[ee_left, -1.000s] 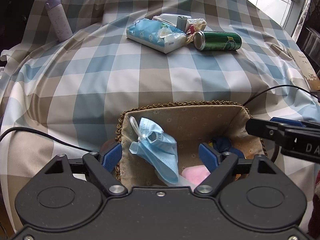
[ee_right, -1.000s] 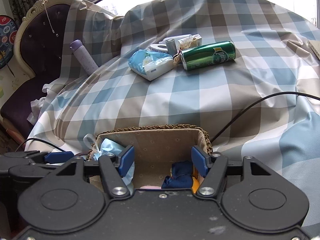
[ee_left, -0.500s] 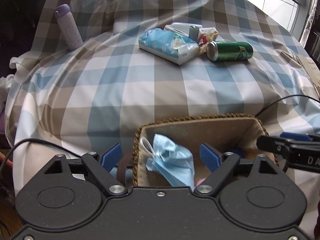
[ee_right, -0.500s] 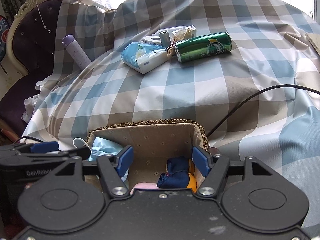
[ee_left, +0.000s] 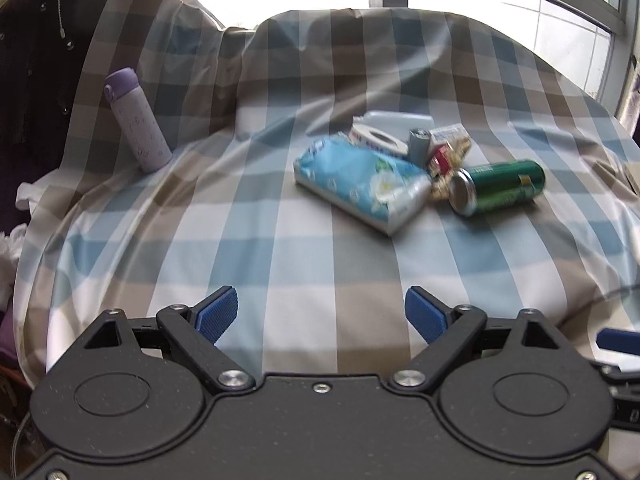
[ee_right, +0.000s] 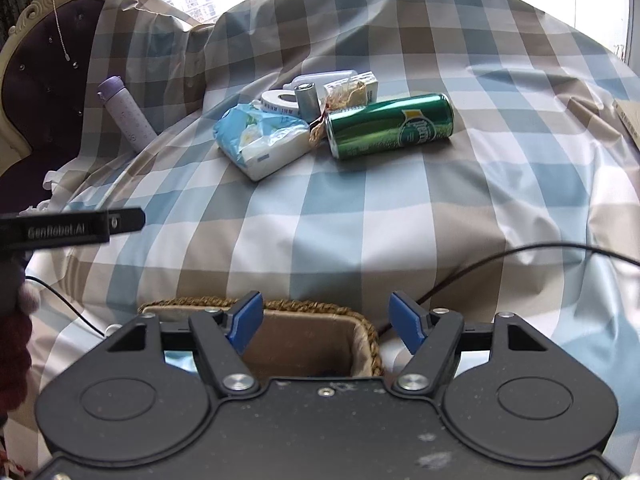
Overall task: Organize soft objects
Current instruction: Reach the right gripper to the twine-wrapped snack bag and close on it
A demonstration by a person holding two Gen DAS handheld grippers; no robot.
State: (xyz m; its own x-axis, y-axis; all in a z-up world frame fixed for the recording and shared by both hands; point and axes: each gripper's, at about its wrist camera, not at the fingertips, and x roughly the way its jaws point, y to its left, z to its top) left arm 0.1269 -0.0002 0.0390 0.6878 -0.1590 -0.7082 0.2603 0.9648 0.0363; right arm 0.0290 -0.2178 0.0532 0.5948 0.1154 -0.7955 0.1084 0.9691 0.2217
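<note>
Your left gripper [ee_left: 321,314] has its jaws spread wide w/ nothing between them, only bare checked blue-brown-white cloth [ee_left: 280,248] below; they've just been opening further. Your right gripper [ee_right: 326,322] stands about half open, also empty, jaws just been widening too. It sits over the far rim of the woven straw basket w/ beige fabric lining [ee_right: 304,334], which is at the near edge of the cloth. Inside the basket only a sliver shows: something dark blue at the bottom, a bit of pale blue at the left behind the gripper body; can't tell more.

Toward the far middle of the cloth lies a soft light-blue tissue pack w/ flower print [ee_left: 360,184], plastic wrap crinkled, lying flat. Just beside it: white tape roll [ee_right: 280,104], small grey cylinder [ee_right: 306,100] and green drinks can on its side [ee_right: 390,126]. Lilac bottle [ee_left: 138,120] leans at the far-left edge.
</note>
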